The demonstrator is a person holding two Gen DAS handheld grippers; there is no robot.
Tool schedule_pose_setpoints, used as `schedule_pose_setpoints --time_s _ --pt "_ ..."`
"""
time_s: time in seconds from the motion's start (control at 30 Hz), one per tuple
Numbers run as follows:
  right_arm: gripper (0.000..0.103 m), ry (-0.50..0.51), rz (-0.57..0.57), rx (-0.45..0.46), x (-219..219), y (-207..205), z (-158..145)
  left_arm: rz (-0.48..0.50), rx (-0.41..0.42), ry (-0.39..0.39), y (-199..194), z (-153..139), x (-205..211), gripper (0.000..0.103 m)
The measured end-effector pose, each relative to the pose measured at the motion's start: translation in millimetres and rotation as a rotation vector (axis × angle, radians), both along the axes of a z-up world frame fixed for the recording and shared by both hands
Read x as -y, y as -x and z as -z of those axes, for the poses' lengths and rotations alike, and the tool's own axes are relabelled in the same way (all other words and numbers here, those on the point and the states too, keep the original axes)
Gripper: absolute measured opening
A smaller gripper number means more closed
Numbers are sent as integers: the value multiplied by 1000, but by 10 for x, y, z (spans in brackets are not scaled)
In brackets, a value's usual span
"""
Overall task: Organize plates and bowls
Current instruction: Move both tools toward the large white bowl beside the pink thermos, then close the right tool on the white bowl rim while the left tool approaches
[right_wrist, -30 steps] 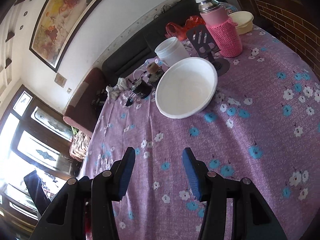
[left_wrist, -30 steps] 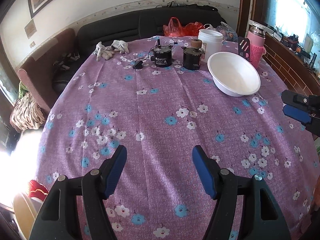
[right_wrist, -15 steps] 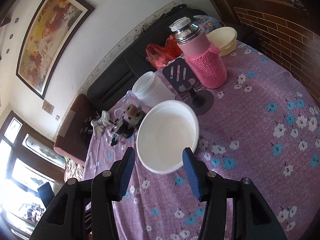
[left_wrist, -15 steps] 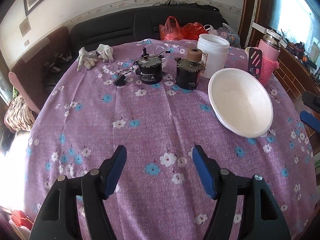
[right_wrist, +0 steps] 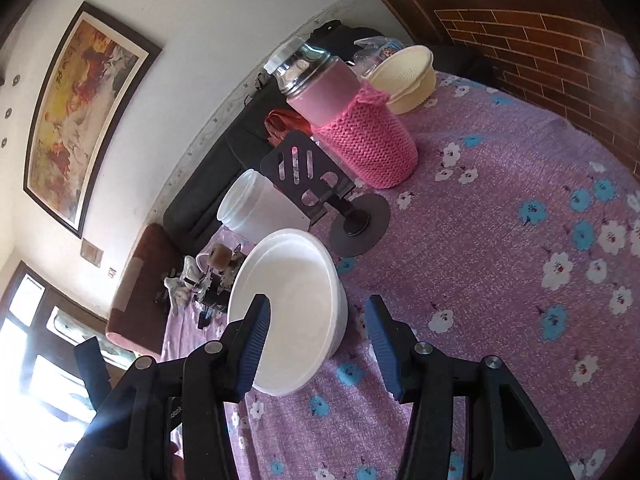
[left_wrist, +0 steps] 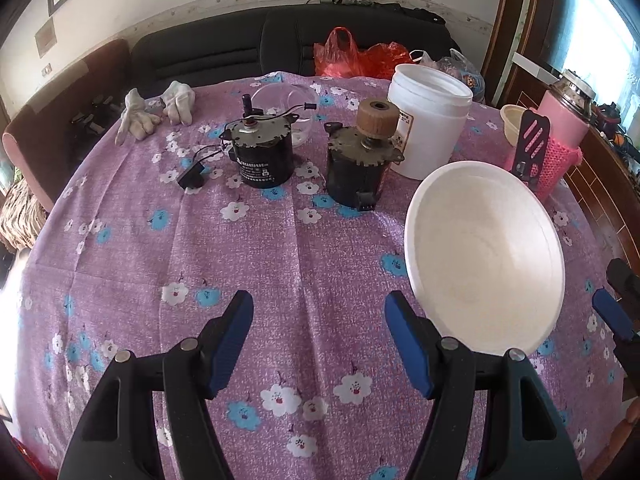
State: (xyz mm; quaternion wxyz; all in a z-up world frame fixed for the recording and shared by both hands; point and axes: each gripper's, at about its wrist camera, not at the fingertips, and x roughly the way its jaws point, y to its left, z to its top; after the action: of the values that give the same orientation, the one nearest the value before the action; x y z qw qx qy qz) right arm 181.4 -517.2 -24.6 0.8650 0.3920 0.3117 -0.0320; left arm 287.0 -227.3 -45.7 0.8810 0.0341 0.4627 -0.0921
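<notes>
A large white bowl (left_wrist: 484, 258) sits on the purple flowered tablecloth (left_wrist: 280, 264); it also shows in the right wrist view (right_wrist: 294, 312). My left gripper (left_wrist: 318, 332) is open and empty, just left of the bowl. My right gripper (right_wrist: 316, 344) is open, its jaws on either side of the bowl's near rim, one finger inside and one outside; it shows at the right edge of the left wrist view (left_wrist: 616, 300). A cream bowl (right_wrist: 404, 78) stands behind the pink flask (right_wrist: 352, 120).
Two black motors (left_wrist: 260, 152) (left_wrist: 360, 164), a white plastic tub (left_wrist: 428, 120), a clear bowl (left_wrist: 288, 108), white gloves (left_wrist: 156, 112) and a black phone stand (right_wrist: 320, 184) stand at the back. A dark sofa (left_wrist: 240, 52) lies beyond.
Both grippers have moved forward toward the white bowl. The right gripper's jaws now straddle the bowl's rim; both stay open.
</notes>
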Motion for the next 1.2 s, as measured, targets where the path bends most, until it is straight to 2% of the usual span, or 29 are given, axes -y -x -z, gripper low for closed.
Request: schedule_pose_setpoints --time_s 0.3,0.63,0.77,1.07,1.13,1.2 --pt "56 -1 -3 28 -46 -129 189 3 -10 -9 -123 146 42 67" --pt "57 -4 -7 -24 -88 -271 360 12 -29 -18 -170 266 62 67" --pt "58 -41 -14 -50 -71 -325 474 14 -32 -28 -172 281 67 67" --pt "58 -140 21 -43 44 -285 579 16 -38 -25 -175 292 68 67" --pt "55 -145 26 -44 51 -269 586 13 -38 -21 -184 288 56 67" --pt "46 -149 29 -41 51 -254 577 11 -35 -16 -188 277 41 67"
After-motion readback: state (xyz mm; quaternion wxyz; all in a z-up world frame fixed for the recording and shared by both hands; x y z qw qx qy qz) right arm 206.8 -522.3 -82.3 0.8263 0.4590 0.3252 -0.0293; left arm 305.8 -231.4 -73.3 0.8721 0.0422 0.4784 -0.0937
